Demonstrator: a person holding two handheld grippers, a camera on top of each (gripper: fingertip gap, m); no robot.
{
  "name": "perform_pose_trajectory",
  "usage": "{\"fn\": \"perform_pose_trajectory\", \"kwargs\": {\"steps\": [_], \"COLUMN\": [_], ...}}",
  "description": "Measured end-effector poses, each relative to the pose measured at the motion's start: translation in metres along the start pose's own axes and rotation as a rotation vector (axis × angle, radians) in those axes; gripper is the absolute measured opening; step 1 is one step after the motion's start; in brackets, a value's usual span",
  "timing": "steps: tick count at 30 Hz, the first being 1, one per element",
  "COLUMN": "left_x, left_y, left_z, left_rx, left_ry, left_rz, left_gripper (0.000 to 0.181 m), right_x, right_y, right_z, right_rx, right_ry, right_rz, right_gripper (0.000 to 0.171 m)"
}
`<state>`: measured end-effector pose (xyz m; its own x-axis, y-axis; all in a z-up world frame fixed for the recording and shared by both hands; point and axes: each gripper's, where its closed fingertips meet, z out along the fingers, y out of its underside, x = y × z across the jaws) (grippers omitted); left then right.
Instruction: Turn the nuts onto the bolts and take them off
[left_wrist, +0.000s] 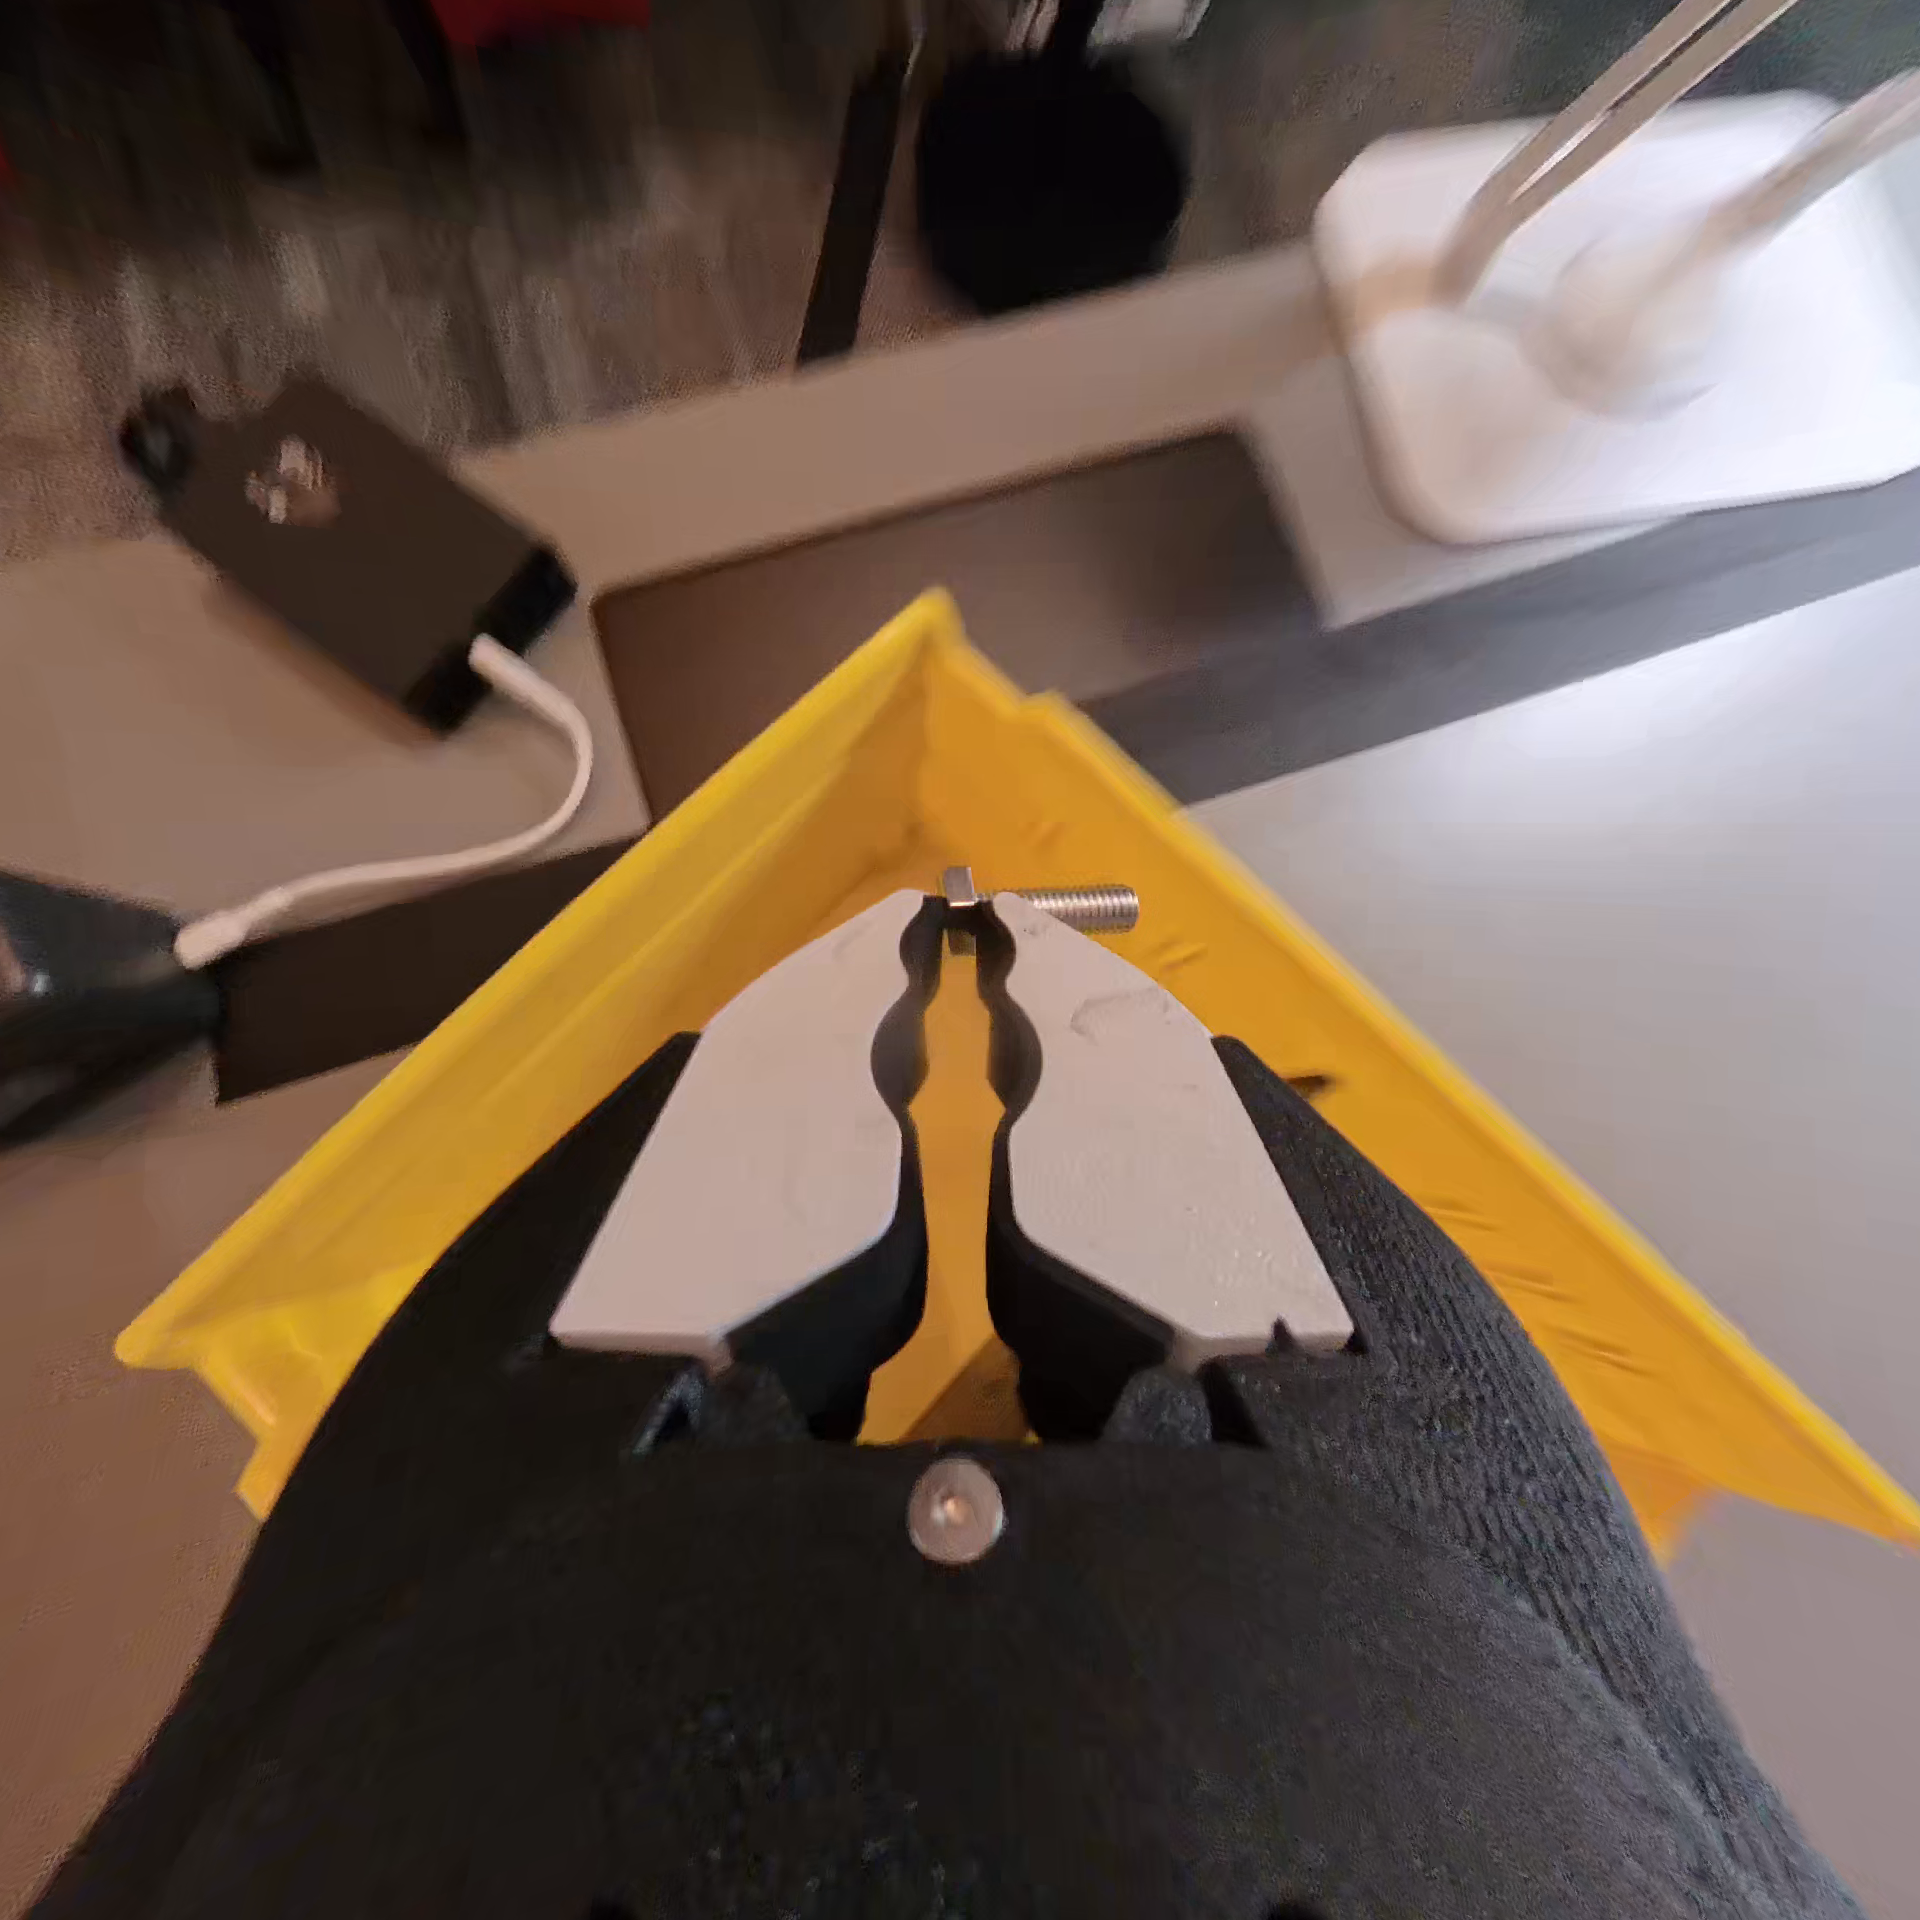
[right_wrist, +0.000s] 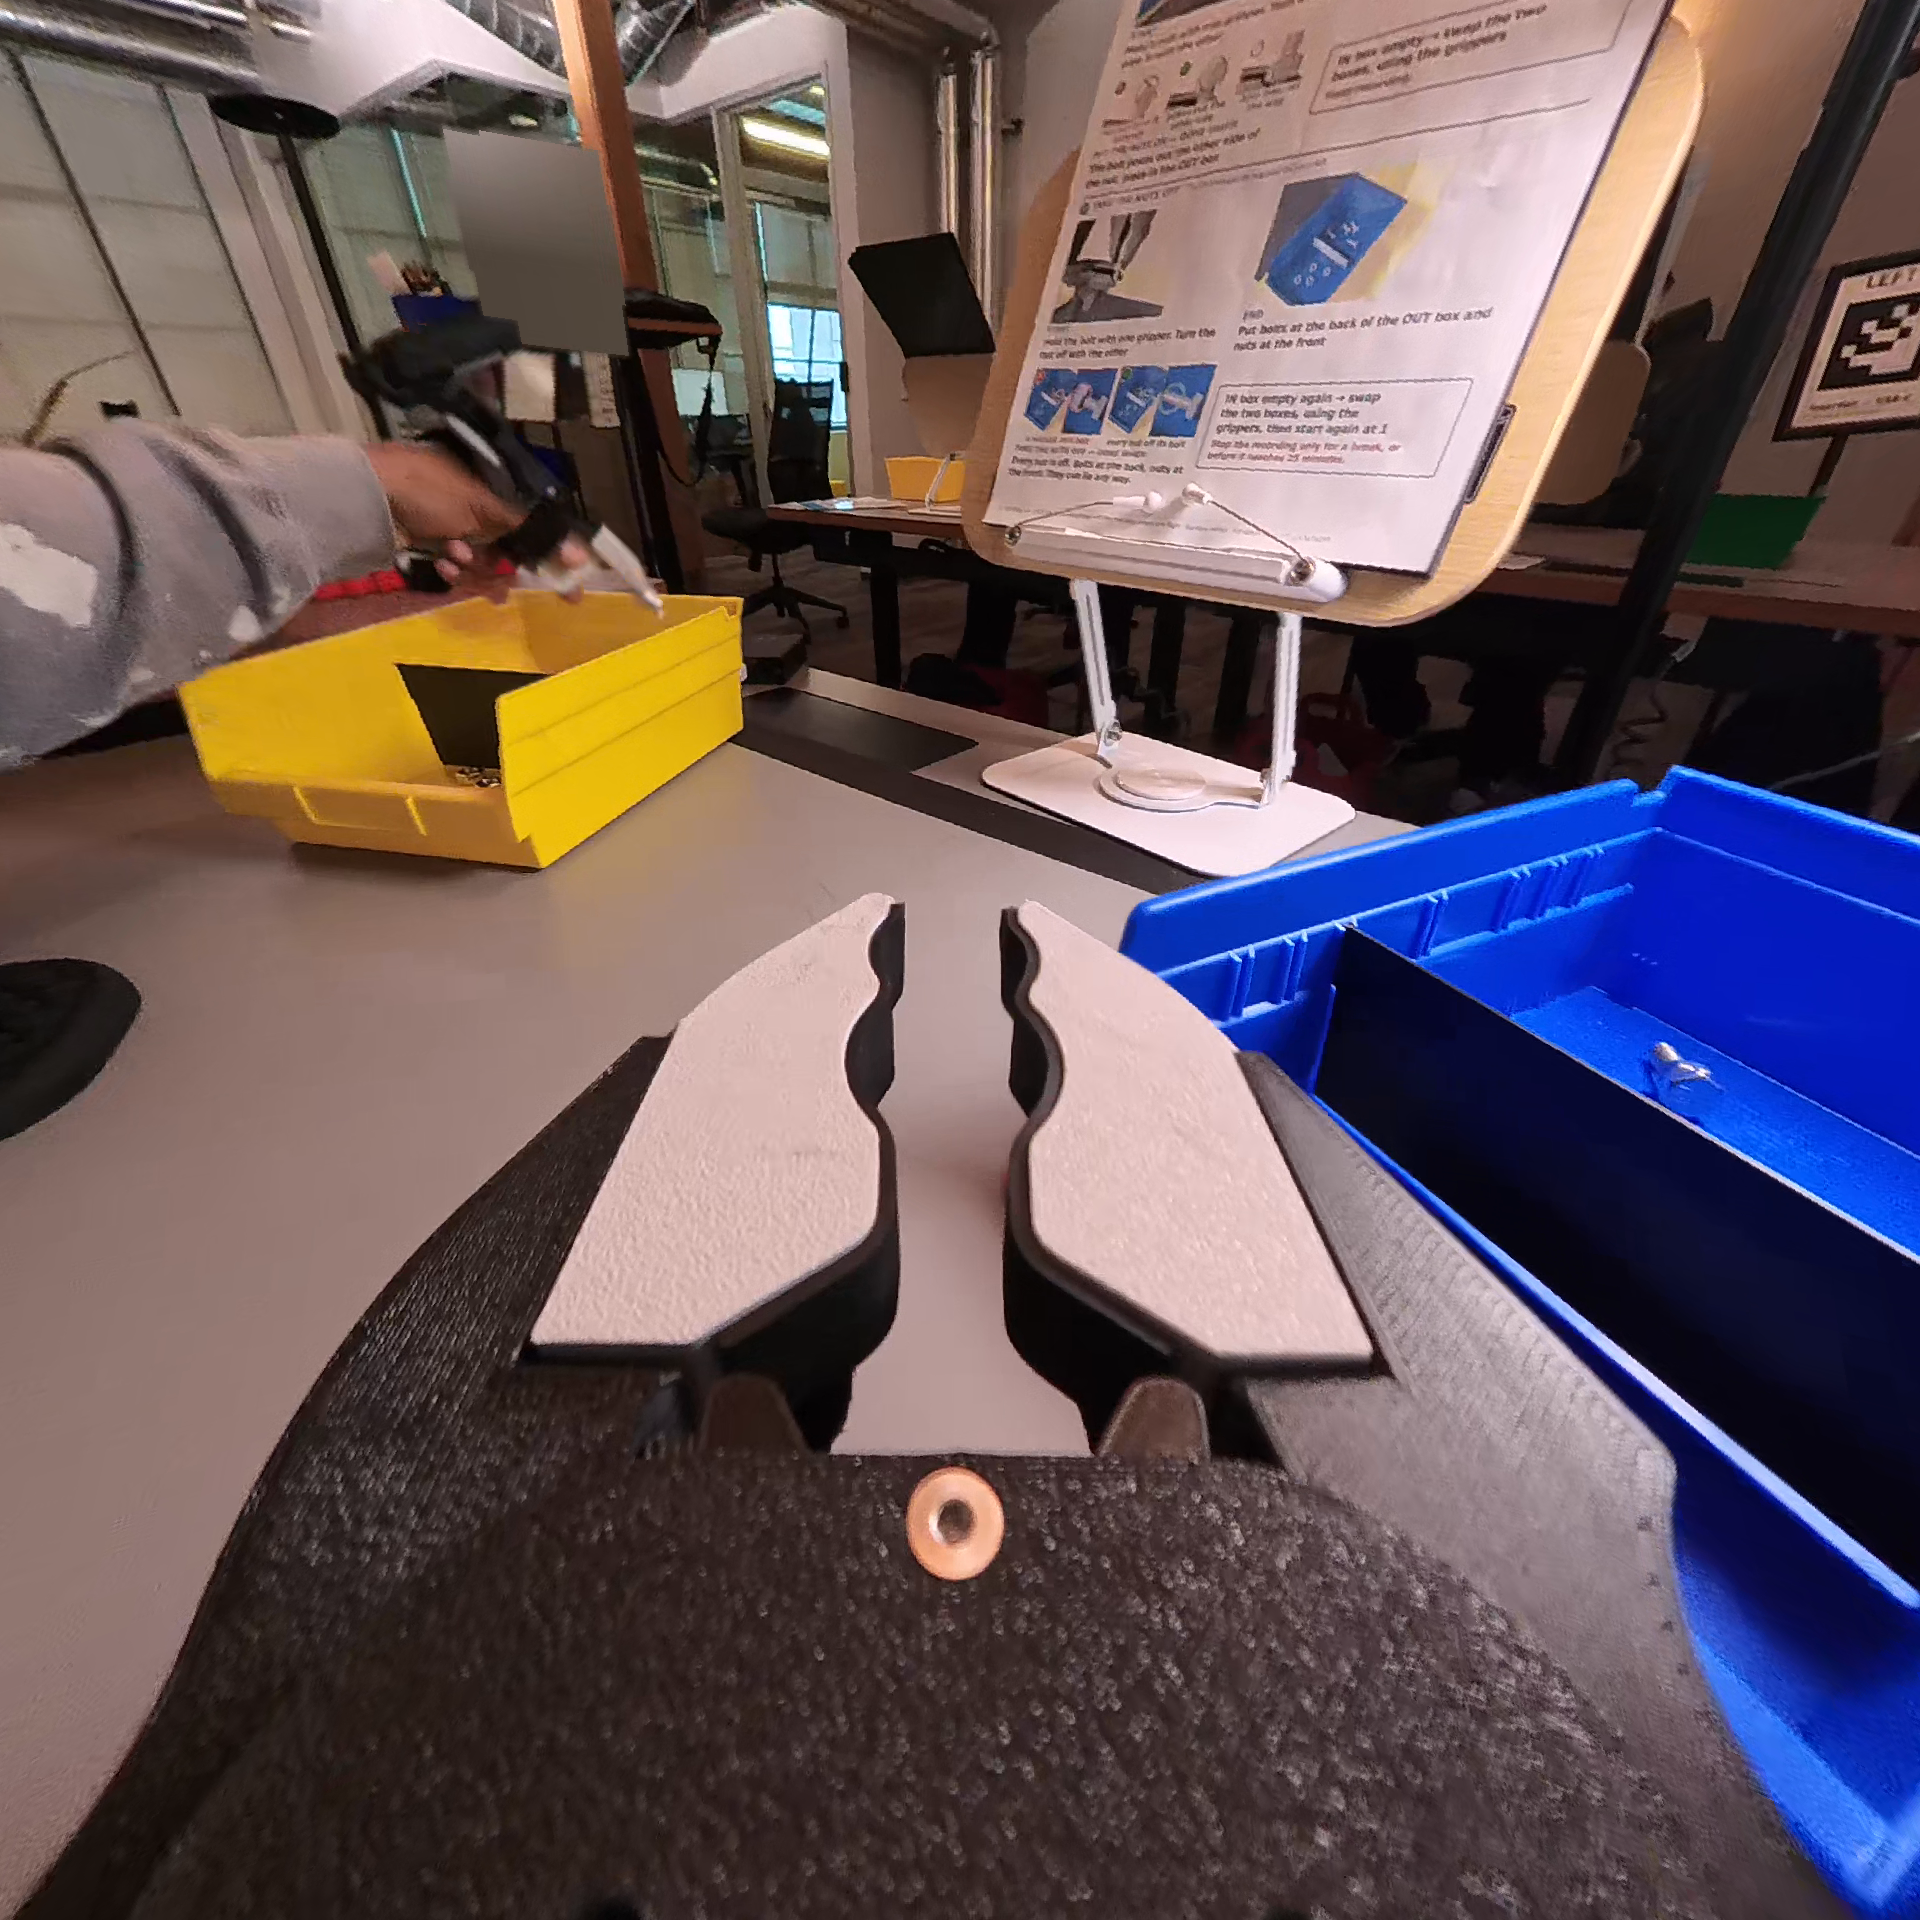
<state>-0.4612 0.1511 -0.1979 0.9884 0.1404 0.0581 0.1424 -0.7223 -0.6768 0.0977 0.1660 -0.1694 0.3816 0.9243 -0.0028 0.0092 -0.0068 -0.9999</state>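
My left gripper (left_wrist: 966, 914) is shut on the head of a silver bolt (left_wrist: 1081, 906), whose threaded shaft sticks out to the right, above the back corner of the yellow bin (left_wrist: 727, 935). In the right wrist view the left gripper (right_wrist: 623, 571) reaches over the yellow bin (right_wrist: 623, 717), held by a person's hand. Small brass nuts (right_wrist: 473, 774) lie in that bin's front part. My right gripper (right_wrist: 951, 935) is open and empty, low over the grey table, left of the blue bin (right_wrist: 1247, 966). A bolt with a nut (right_wrist: 1673, 1070) lies in the blue bin behind a black divider (right_wrist: 1558, 1049).
A white document stand (right_wrist: 1164, 800) with an instruction sheet stands at the table's back. A black phone (left_wrist: 343, 540) with a white cable (left_wrist: 416, 862) lies left of the yellow bin. A black pad (right_wrist: 52, 1029) sits at the left edge.
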Motion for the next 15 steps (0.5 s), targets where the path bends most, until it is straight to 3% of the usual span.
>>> {"fn": "perform_pose_trajectory", "kwargs": {"steps": [1,4,7,11,15], "left_x": [0.016,0.087,0.184,0.305,0.384], "left_y": [-0.014,-0.039,-0.036,0.0,0.049], "left_z": [-0.017,-0.064,-0.104,-0.139,-0.143], "left_rx": [0.073,0.246,0.352,0.378,0.273], "left_ry": [0.058,0.298,0.624,1.061,1.365], "left_rz": [-0.001,0.018,0.039,-0.007,-0.089], "left_gripper": [0.007,0.007,0.007,0.006,0.006], "right_x": [-0.004,-0.023,-0.05,-0.092,-0.129], "right_y": [-0.002,-0.01,-0.02,-0.037,-0.043], "right_z": [0.003,0.016,0.037,0.066,0.082], "right_rx": [0.003,0.009,0.004,0.026,0.082], "right_ry": [-0.015,-0.089,-0.178,-0.264,-0.347], "right_rz": [-0.013,-0.058,-0.14,-0.346,-0.489], "right_gripper": [0.017,0.018,0.019,0.022,0.029]}}
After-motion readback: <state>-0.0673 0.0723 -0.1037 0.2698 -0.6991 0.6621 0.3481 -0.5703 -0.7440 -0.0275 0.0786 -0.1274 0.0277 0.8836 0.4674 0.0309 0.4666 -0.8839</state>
